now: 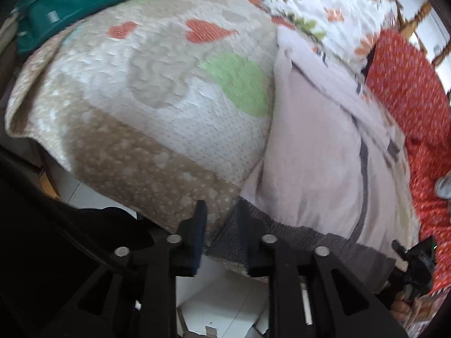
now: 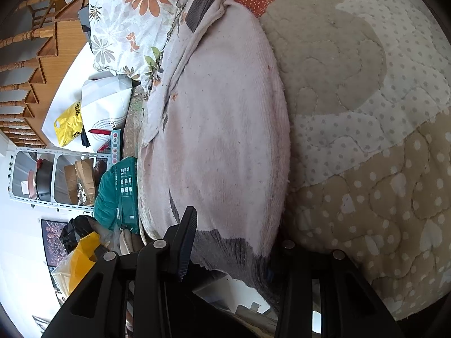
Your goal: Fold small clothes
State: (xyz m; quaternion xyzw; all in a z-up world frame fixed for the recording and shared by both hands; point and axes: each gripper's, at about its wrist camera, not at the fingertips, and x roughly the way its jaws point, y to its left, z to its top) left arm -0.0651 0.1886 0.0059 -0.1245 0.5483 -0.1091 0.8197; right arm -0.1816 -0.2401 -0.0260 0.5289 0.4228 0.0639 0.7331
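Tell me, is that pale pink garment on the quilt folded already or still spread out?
Folded at least once. The pink garment lies on the quilt as a narrow doubled strip with a smooth folded edge, and its grey ribbed hem shows layers stacked together.

Black hand-held gripper (image 1: 218, 236), silver screws, apparently dark blue pads (image 1: 198, 239).
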